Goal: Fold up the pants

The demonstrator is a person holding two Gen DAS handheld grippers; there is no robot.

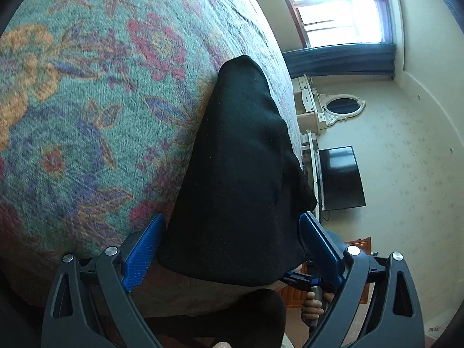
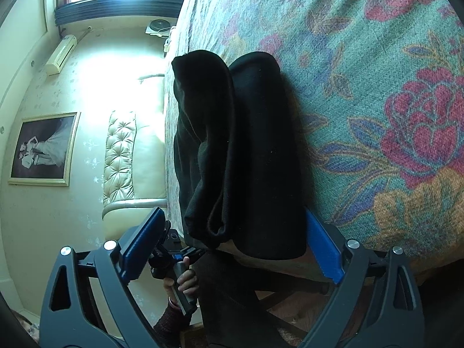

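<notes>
- A bedroom in a home: a bed (image 1: 87, 101) with a flowered cover fills most of both views.
- Beyond the bed, a window (image 1: 339, 3) with a dark curtain (image 1: 339, 58).
- Beside the bed, a white dresser with an oval mirror (image 1: 343, 105) and a television (image 1: 342, 177).
- At the bed's other side, a padded headboard (image 2: 120, 156), a framed photograph (image 2: 43, 148) and an air conditioner (image 2: 61, 55) on the wall.

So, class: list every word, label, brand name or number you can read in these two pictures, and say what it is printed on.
None can be read.
Television: screen dark, no brand visible.
Air conditioner: any badge too small to read.
Framed picture: a photograph, no caption.
Black pants and flowered blanket: no tag or lettering shows.
</notes>
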